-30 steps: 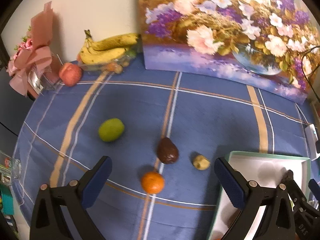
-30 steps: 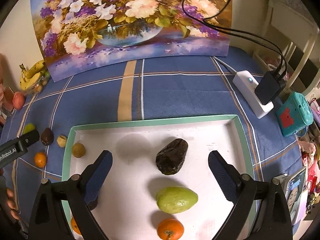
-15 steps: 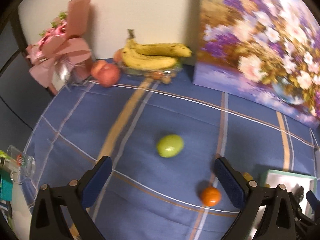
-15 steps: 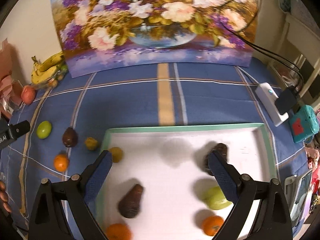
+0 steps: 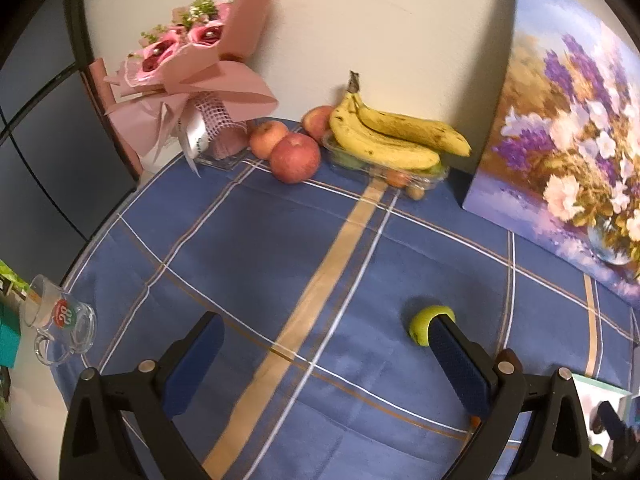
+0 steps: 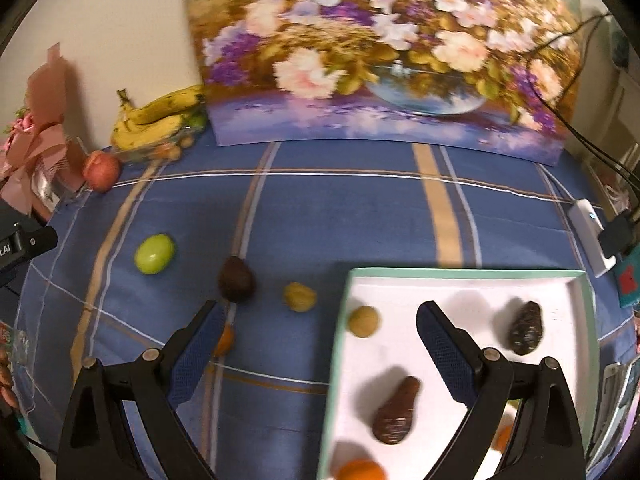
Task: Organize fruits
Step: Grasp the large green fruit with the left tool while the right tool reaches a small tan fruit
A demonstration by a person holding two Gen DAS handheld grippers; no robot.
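Both cameras have swung left since the earlier frames: the left wrist view, which a second ago showed lime, avocado, orange and the tray corner, now looks at the back left of the desk, and the right wrist view has slid off the tray centre so the tray sits lower right.

Left tongs [image 5: 326, 350] are wide open, nothing between the pads. The green lime [image 5: 424, 322] lies on the blue plaid desk [image 5: 280, 240], partly hidden behind the right-hand pad, lower right of the frame. Bananas [image 5: 392, 136] and red apples [image 5: 294, 152] sit against the wall, top centre, next to a pink bouquet [image 5: 188, 60]; a glass mug [image 5: 56, 320] is at far left.

Right tongs [image 6: 320, 332] are also spread wide and empty. In this view the white tray [image 6: 576, 320] fills the lower right and holds two dark avocados [image 6: 396, 412], a small yellowish fruit [image 6: 362, 320] and oranges at the bottom edge. Still loose on the desk, centre left: the lime [image 6: 154, 254], another dark avocado [image 6: 236, 278], a small yellow fruit [image 6: 299, 297], and an orange [image 6: 225, 340] half hidden by the left-hand pad.

Step, as I read it: mid-sort, between picks, with four pieces left outside the tray. The next move probably calls for lining one set of tongs up on a loose fruit, the lime or orange being closest, centring it between the pads, then closing gently since round fruit rolls. The flower painting [image 6: 380, 52] at the back is not involved.
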